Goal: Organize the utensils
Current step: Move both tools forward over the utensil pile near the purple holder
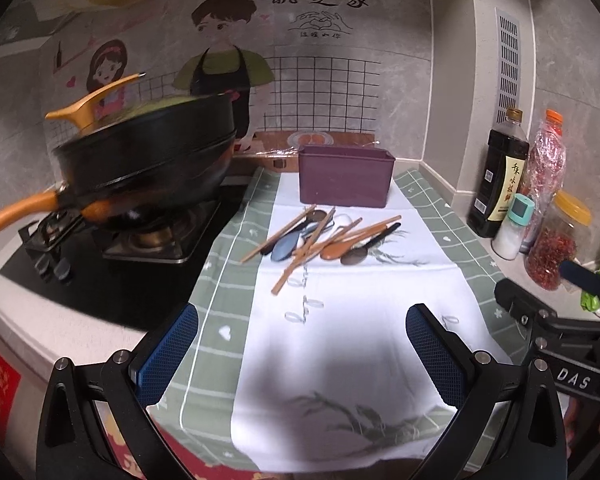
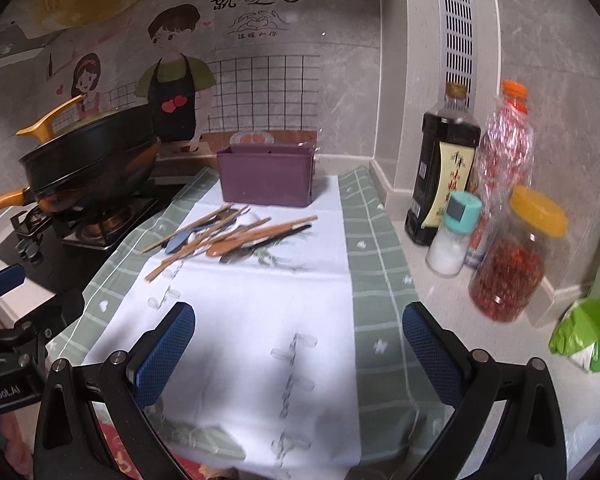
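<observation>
A pile of wooden chopsticks and spoons [image 1: 320, 240] lies on the white and green cloth [image 1: 340, 320], just in front of a purple rectangular box [image 1: 346, 176] at the back. The pile [image 2: 232, 236] and the box [image 2: 266, 174] also show in the right wrist view. My left gripper [image 1: 302, 348] is open and empty, low over the near part of the cloth, well short of the pile. My right gripper [image 2: 298, 346] is open and empty too, beside the left one, which shows at its left edge [image 2: 4, 320].
A black pan with orange handles [image 1: 140, 160] sits on the gas stove [image 1: 112, 248] at the left. A dark sauce bottle [image 2: 440, 176], a salt shaker [image 2: 454, 236], a chilli jar [image 2: 516, 260] and a green bag [image 2: 588, 332] stand along the right wall.
</observation>
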